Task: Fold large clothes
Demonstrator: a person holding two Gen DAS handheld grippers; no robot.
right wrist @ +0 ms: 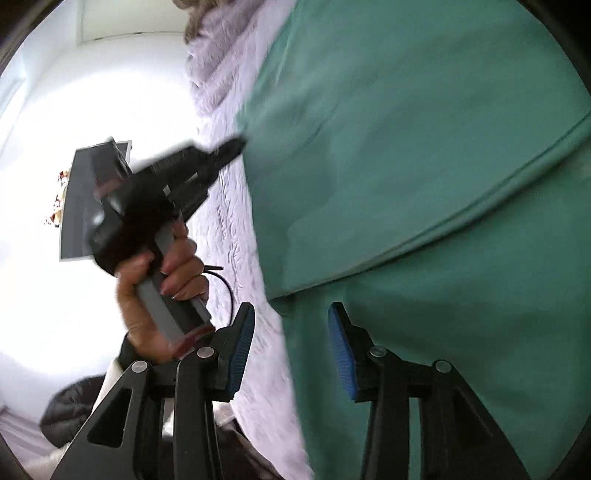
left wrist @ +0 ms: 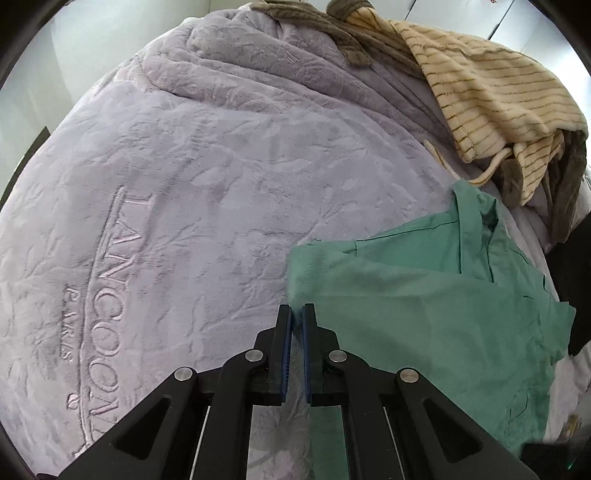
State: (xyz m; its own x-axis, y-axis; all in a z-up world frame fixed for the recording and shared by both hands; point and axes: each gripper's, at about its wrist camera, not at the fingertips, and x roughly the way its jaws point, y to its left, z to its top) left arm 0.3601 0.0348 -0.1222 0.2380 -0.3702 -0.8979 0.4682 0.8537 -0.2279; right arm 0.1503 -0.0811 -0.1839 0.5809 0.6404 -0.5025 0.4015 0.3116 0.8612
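Note:
A green garment (left wrist: 424, 295) lies crumpled on a lilac embossed blanket (left wrist: 184, 184). My left gripper (left wrist: 296, 314) is shut on the garment's left edge. In the right wrist view the garment (right wrist: 424, 166) fills the right side, with a folded hem running across it. My right gripper (right wrist: 291, 325) is open, its jaws wide apart over the garment's edge, holding nothing. The left gripper (right wrist: 236, 146), held in a hand, shows in the right wrist view pinching the garment's edge.
A cream striped fleece garment (left wrist: 491, 96) and a brown one (left wrist: 332, 26) are piled at the far right of the blanket. A dark object (left wrist: 569, 266) sits at the right edge. A bright wall and a dark panel (right wrist: 85, 206) lie to the left.

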